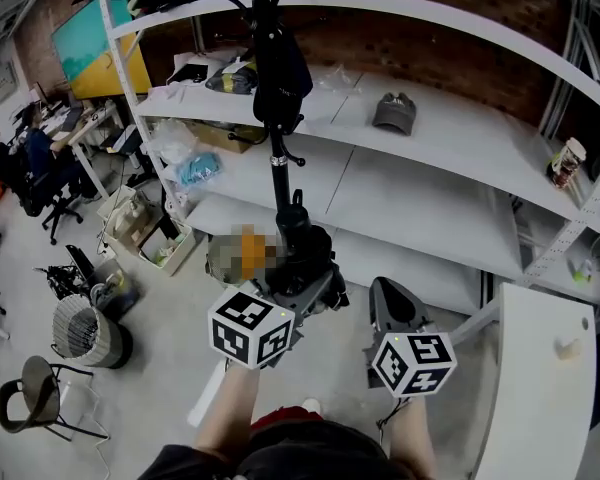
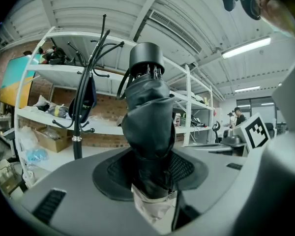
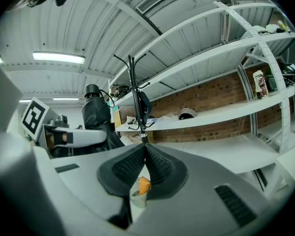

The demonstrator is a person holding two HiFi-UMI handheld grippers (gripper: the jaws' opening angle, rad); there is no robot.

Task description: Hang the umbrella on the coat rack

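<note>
Two states: left tongs (image 2: pixel 152 170) clamp the crumpled black fabric umbrella (image 2: pixel 146 114); right tongs (image 3: pixel 144 154) pressed together.

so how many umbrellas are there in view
1. The folded black umbrella stands upright, clamped in the left hand-held gripper, right of the coat rack in that gripper's view. More could be hidden in clutter on the shelves.

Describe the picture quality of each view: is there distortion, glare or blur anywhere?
Head view: the wide lens bows the white shelves into arcs; the light is even, with no strong glare. Left gripper view: the corners are black, a ceiling lamp burns out white, and the umbrella fills the centre, fairly sharp. Right gripper view: a round black border, the same shelves curve, and a light strip glares.
</note>
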